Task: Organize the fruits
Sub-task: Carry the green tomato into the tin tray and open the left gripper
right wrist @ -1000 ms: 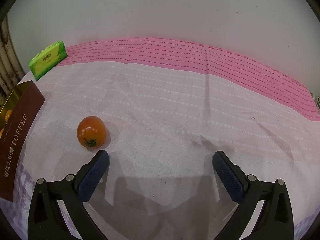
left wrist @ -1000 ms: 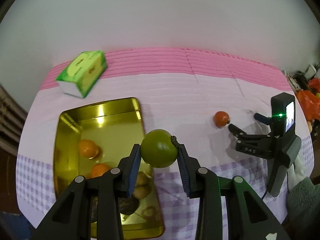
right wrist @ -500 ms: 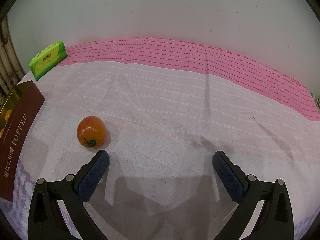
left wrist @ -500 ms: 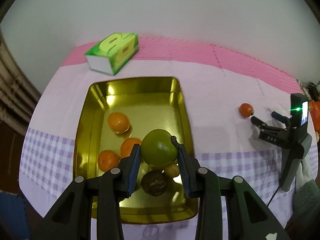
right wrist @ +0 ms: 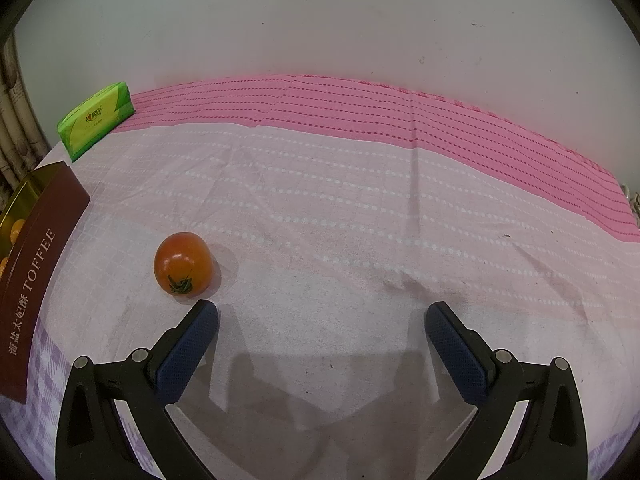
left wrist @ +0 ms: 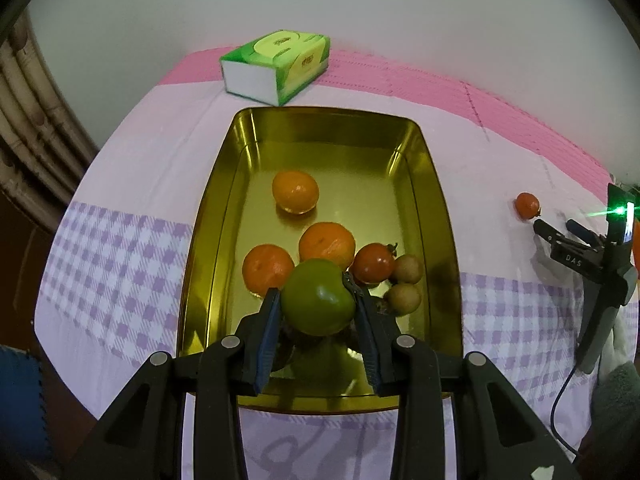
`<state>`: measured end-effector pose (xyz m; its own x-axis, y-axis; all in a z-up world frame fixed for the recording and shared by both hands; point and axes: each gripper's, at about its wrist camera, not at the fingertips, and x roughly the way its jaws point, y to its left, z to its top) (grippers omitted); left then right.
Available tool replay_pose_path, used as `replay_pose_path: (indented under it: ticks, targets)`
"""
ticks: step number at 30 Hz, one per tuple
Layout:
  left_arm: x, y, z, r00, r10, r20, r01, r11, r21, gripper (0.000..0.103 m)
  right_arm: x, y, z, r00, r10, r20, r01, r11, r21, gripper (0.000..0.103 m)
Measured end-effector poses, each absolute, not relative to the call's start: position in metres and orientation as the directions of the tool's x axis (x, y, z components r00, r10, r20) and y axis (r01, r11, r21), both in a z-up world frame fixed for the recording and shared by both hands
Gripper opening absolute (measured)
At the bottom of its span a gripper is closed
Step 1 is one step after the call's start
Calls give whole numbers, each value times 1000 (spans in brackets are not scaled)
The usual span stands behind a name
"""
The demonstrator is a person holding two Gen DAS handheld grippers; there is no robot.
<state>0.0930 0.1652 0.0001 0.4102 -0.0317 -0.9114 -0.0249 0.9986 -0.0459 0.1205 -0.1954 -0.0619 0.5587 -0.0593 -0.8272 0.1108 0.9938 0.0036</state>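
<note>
My left gripper (left wrist: 316, 300) is shut on a green tomato (left wrist: 318, 298), held above the near half of a gold tin tray (left wrist: 208, 232). Three oranges (left wrist: 295, 191), a red tomato (left wrist: 374, 263) and two small brown fruits (left wrist: 405, 298) lie in the tray; a dark fruit is mostly hidden under the green tomato. One red tomato (right wrist: 183, 262) (left wrist: 527, 205) rests on the cloth outside the tray. My right gripper (right wrist: 322, 312) (left wrist: 560, 232) stands open just behind and right of that tomato, nothing between its fingers.
A green tissue pack (left wrist: 278, 65) (right wrist: 96, 119) lies at the table's back left by the wall. The tray's brown side reading TOFFEE (right wrist: 38, 276) borders the right wrist view's left. The pink and lilac cloth (right wrist: 360, 220) covers the table.
The left gripper has carried the green tomato leftward from beside the tray to over its near half and sunk a little. The right gripper and the red tomato have stayed put.
</note>
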Motion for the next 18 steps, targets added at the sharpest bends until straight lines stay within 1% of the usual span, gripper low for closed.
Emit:
replay_pose_path:
  ticks: [8,18]
  targets:
    - [102,155,-9,412,-49,-910,7,999,-51,33,121,-195,-62,559,-59,-827,111,994,4,103]
    - [111,150,-26,383,-37,-923,24,999,-30,33,121,-195,-62,559,-59,-827,111,994,4,103]
